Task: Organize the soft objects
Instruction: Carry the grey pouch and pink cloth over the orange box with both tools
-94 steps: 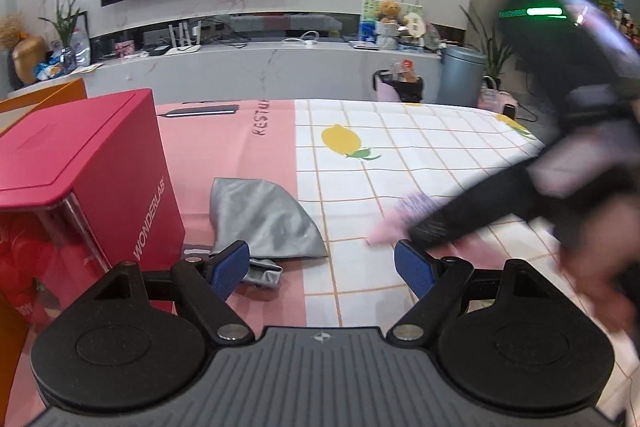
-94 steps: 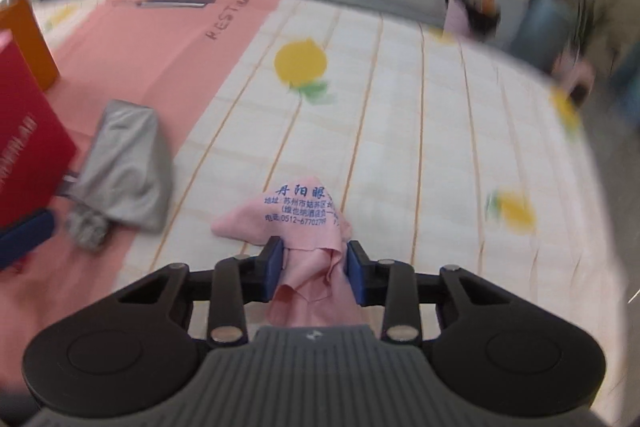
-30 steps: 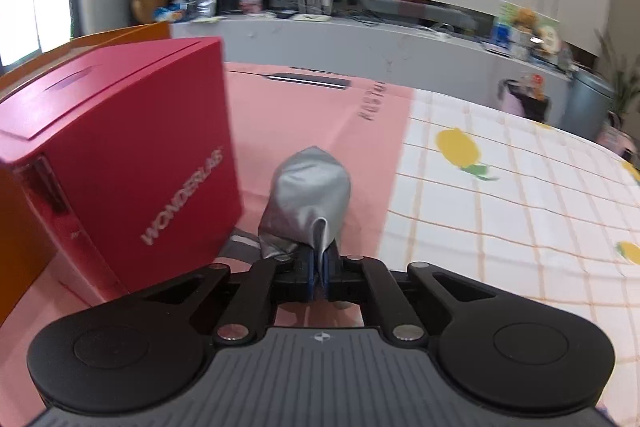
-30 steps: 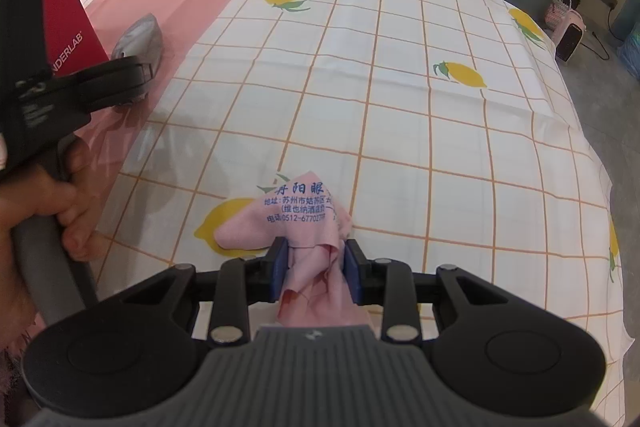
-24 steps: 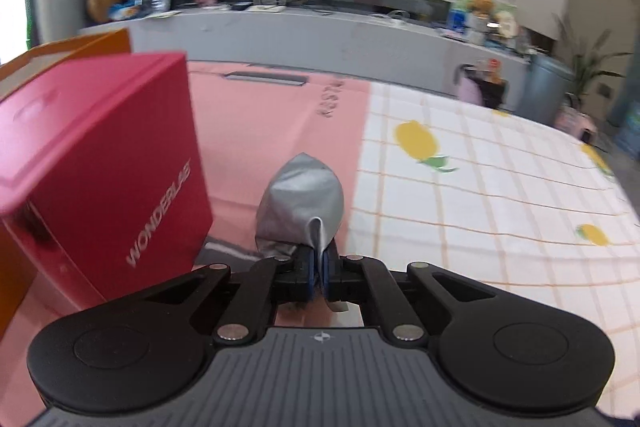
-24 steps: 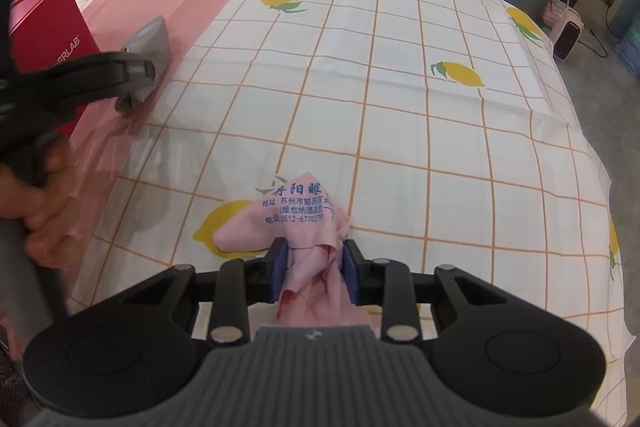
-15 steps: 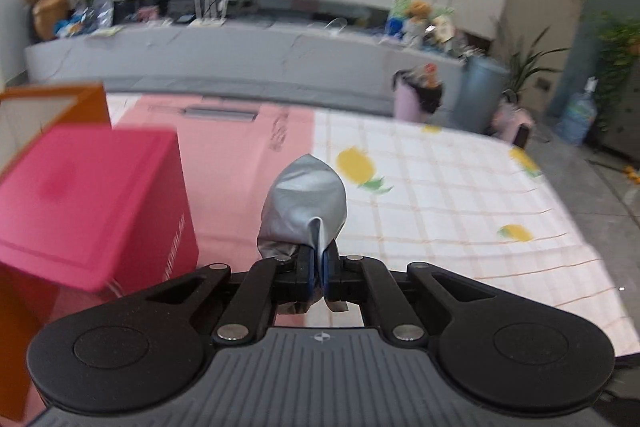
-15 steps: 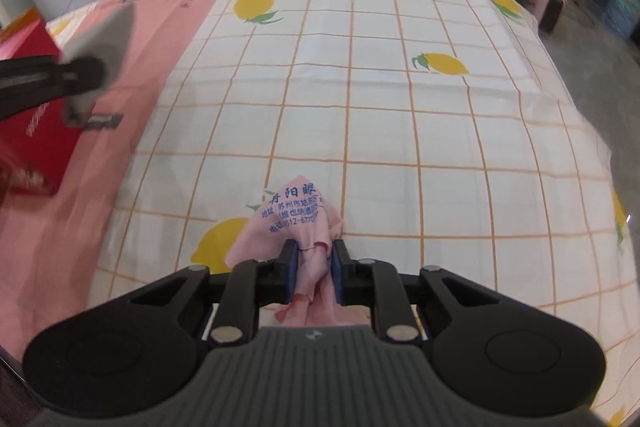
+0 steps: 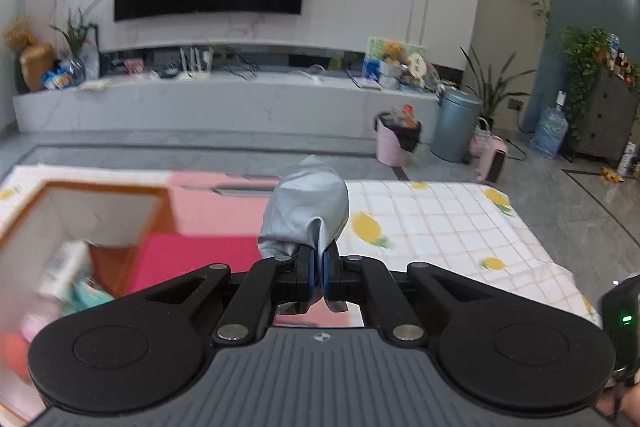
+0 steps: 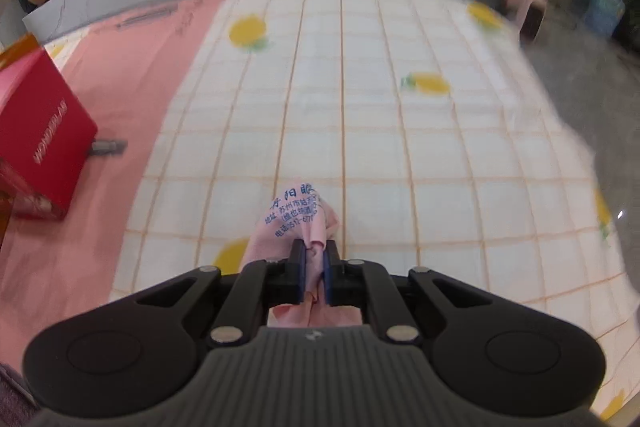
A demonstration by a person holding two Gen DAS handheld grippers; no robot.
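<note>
In the left wrist view, a grey cloth (image 9: 306, 211) bulges up in front of my left gripper (image 9: 318, 267), which is shut on its lower fold and holds it in the air above the table. Below and to its left is an open orange box (image 9: 100, 187) with several blurred items inside, and a red box (image 9: 192, 259) beside it. In the right wrist view, a pink cloth (image 10: 298, 215) printed with blue text is pinched between the pads of my right gripper (image 10: 315, 267). Its jaws are closing tight on the cloth, which is lifted slightly off the lemon-print tablecloth (image 10: 400, 147).
The red box (image 10: 40, 131) stands at the table's left on the pink part of the cloth, with a small grey item (image 10: 106, 146) lying next to it. Past the far table edge are a pink bin (image 9: 396, 143), a grey bin (image 9: 456, 123) and a TV shelf.
My left gripper has risen with the grey cloth, so the orange box's opening now shows from above. My right gripper's jaws have narrowed on the pink cloth and lifted it a little.
</note>
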